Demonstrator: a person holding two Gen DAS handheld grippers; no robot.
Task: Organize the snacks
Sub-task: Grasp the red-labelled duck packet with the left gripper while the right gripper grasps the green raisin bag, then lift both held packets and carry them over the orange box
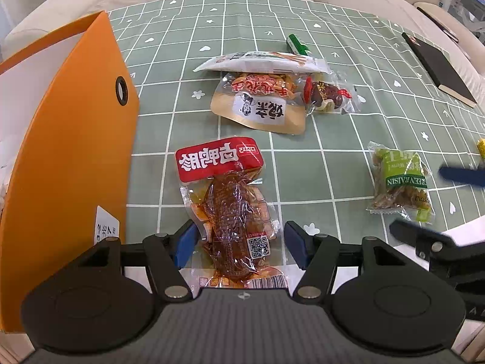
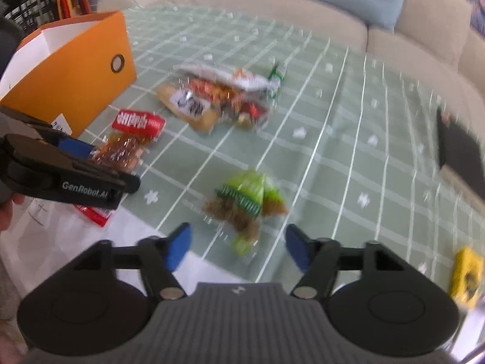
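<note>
Left gripper (image 1: 239, 242) first: jaws spread wide, 1 blue pad either side of the red-labelled meat snack (image 1: 225, 206), and neither pad touches the wrapper. Nothing is held. The pack lies flat on the green checked tablecloth (image 1: 303, 166), its long side running straight up between the fingers, so the jaws look lined up for a clean pinch across the narrow width.

Over to the right gripper (image 2: 238, 247): also standing wide open, nothing in its grasp. The green raisin pack (image 2: 245, 203) sits on the cloth just ahead of the fingertips and clear of both pads. That view is smeared with blur.

Both tools tip steeply down toward the table, the person's hand (image 2: 7, 209) just visible behind the left tool at the edge of the right view.

Further out: the orange box (image 1: 75, 151) stands open-topped just left of the meat snack, which looks like the reason for starting there, a short carry. Beyond lies a heap of 3 or so packs (image 1: 266, 91), a green stick pack (image 1: 297, 44) behind it, a black notebook (image 1: 439, 69) far right, and a yellow pack (image 2: 466, 276) near the right edge.
</note>
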